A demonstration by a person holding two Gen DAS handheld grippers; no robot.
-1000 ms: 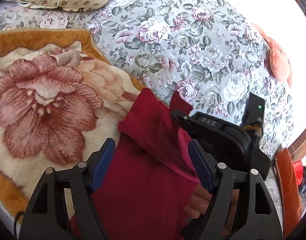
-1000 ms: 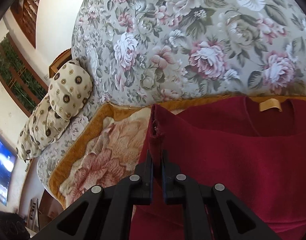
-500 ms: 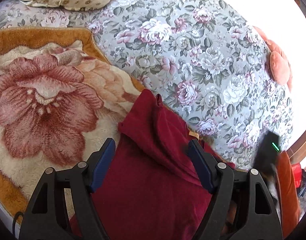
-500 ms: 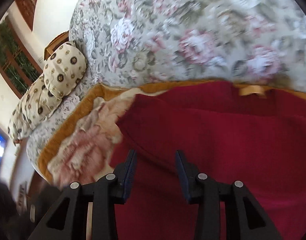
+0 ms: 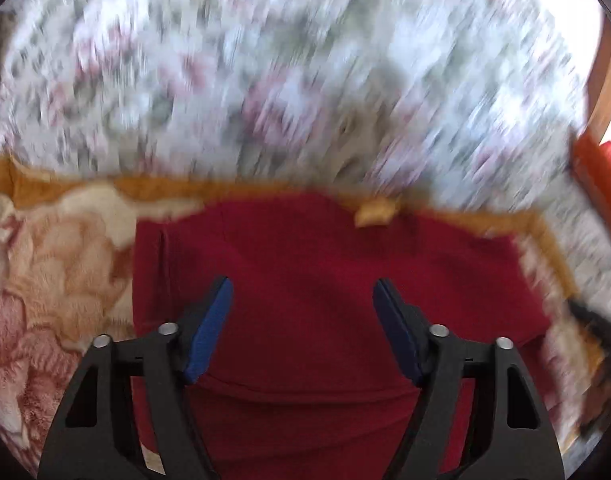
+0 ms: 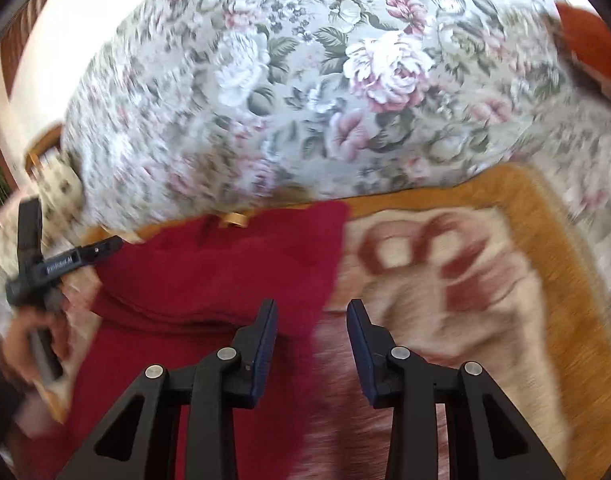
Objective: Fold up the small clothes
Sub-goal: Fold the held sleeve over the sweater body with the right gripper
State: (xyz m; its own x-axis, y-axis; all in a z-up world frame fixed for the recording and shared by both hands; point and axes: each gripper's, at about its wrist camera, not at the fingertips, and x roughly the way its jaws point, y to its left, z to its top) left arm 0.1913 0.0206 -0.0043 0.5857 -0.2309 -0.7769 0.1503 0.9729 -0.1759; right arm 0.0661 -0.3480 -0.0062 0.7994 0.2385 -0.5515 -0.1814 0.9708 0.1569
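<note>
A dark red garment [image 5: 313, 280] lies flat on a plush rose-patterned blanket [image 5: 57, 264], with a tan neck label [image 5: 375, 214] at its far edge. My left gripper [image 5: 301, 312] hovers over the garment's middle. Its jaws are closing, but the blue pads press on nothing and only the cloth below shows between them. In the right wrist view the garment [image 6: 225, 272] fills the left side. My right gripper [image 6: 311, 336] hangs over the garment's right edge, its jaws closing a little with nothing pinched. The left gripper [image 6: 45, 268], held by a hand [image 6: 25, 340], shows at the far left.
A grey floral bedspread [image 6: 325, 80] lies beyond the blanket's orange border [image 6: 505, 184]. An orange cushion [image 6: 589, 40] sits at the far right of the bed. Orange and red items [image 5: 601, 168] stand past the bed's right edge. The left wrist view is heavily blurred.
My right gripper let go of the garment's folded corner, opened, and swung right to the garment's other edge. My left gripper swept sideways and rolled, now facing the neck label, jaws slightly narrower.
</note>
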